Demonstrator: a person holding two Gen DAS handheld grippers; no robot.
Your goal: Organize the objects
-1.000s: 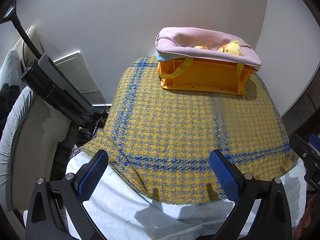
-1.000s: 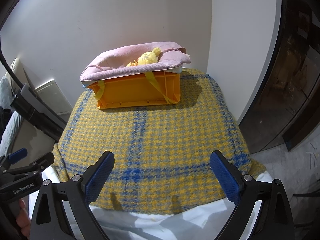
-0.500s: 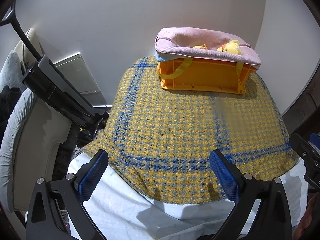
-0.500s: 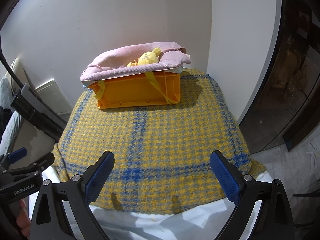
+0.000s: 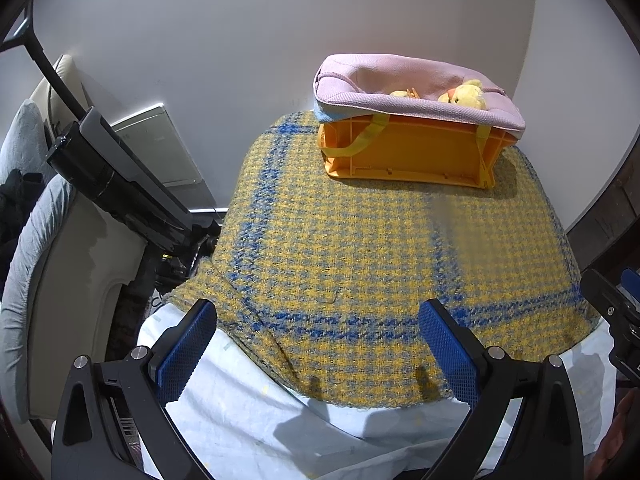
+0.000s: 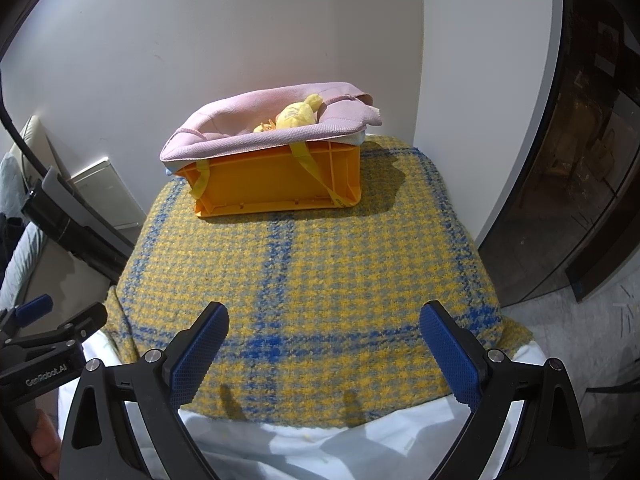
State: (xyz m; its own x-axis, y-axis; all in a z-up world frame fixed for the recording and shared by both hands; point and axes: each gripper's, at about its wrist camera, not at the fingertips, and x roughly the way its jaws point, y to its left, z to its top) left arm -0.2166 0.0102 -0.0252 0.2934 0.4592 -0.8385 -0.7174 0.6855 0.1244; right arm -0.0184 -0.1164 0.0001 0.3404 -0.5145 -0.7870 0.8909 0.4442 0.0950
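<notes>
From the left wrist view, the left hand-held gripper point(image 5: 316, 340) hangs over the near edge of the counter point(image 5: 360, 424), its blue pads spread wide with nothing between them. The counter is draped in a yellow-and-blue checked blanket point(image 5: 380, 248) over a white sheet. The orange crate point(image 5: 412, 152) sits at the far edge against the wall, toward the far-right corner, with a pink bag point(image 5: 416, 92) slumped over its rim and a yellow plush toy point(image 5: 466, 94) lying inside. A black lamp arm point(image 5: 120, 184) stands just off the left edge, the likeliest thing to get clipped on a wide swing.

From the right wrist view, the right hand-held gripper point(image 6: 324, 344) is likewise spread and empty, well apart from the crate point(image 6: 276, 180). The blanket's whole middle is bare, so there is plenty of room to travel. My worry: the loose bag point(image 6: 272, 120) or its yellow straps point(image 6: 304, 160) could snag a finger and drag the crate, and the blanket may bunch.
</notes>
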